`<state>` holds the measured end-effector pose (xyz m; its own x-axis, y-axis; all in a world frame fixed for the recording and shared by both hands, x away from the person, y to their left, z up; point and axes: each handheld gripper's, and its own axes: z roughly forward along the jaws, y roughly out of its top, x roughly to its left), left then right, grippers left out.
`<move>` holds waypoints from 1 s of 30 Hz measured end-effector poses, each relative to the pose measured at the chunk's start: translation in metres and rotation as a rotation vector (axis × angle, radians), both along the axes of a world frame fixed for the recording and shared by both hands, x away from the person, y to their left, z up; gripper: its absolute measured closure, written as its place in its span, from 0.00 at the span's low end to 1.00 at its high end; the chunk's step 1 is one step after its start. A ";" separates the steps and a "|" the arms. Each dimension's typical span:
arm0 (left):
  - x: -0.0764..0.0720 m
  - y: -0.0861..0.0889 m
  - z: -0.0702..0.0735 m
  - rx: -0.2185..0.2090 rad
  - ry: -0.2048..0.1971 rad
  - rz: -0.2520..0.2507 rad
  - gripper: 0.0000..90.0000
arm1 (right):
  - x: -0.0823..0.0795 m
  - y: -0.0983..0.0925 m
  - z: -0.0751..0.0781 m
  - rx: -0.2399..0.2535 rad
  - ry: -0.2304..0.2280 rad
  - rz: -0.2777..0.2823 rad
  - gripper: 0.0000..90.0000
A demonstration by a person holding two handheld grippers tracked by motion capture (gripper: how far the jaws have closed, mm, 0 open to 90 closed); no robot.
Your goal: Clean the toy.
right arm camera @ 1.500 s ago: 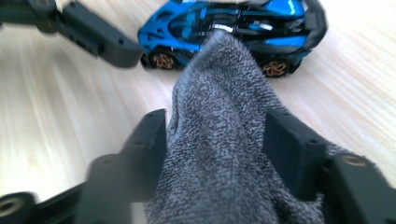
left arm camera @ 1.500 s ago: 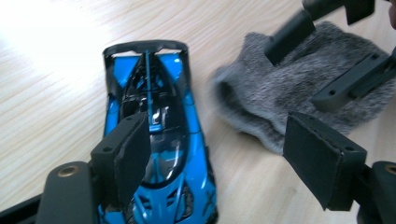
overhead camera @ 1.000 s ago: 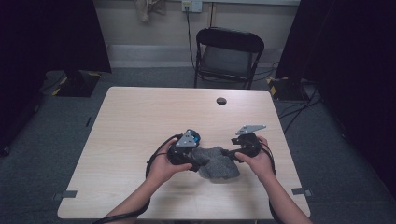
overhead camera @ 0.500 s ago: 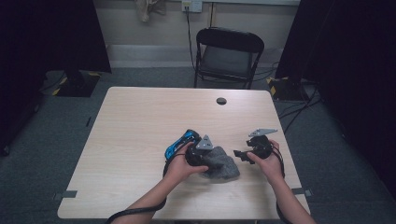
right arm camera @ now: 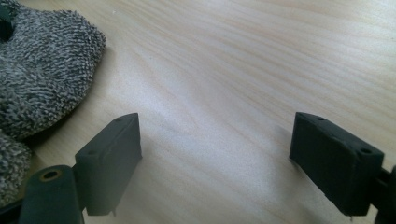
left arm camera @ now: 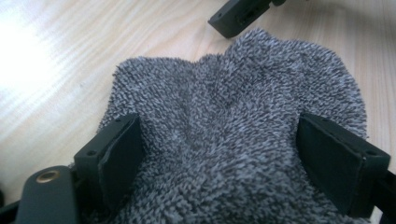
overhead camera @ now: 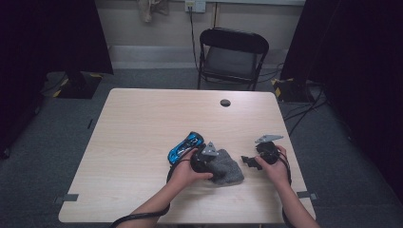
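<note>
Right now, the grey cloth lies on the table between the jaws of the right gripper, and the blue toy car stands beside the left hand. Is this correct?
Not quite: the grey cloth lies between the open jaws of the left gripper, as the left gripper view shows. The right gripper has bare table between its jaws. The blue toy car does stand beside the left hand.

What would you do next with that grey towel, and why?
Probably close the left tongs on the grey towel: it lies rumpled on the table between their jaws, which have just been opening. The right tongs, also just opening, stand apart over bare wood.
</note>
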<state>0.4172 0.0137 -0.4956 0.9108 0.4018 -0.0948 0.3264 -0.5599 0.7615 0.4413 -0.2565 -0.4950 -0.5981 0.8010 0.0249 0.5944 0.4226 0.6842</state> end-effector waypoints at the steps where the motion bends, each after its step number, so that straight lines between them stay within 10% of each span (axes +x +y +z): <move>1: 0.000 0.000 0.000 -0.002 0.005 0.000 0.17 | 0.000 0.000 0.000 0.001 -0.002 0.000 0.18; 12: -0.008 0.002 -0.003 0.029 -0.049 -0.061 0.29 | -0.006 -0.001 -0.006 0.022 -0.051 -0.019 0.17; 19: -0.020 0.005 0.000 0.016 -0.020 -0.075 0.70 | -0.004 0.000 -0.005 0.016 -0.051 -0.017 0.17; 30: -0.023 0.046 0.032 -0.018 0.052 -0.015 0.78 | 0.001 0.022 0.009 0.038 -0.045 0.023 0.19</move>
<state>0.3942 0.0599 -0.4639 0.9103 0.3862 -0.1490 0.3574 -0.5513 0.7539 0.4425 -0.2343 -0.4859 -0.6175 0.7861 0.0272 0.5530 0.4093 0.7257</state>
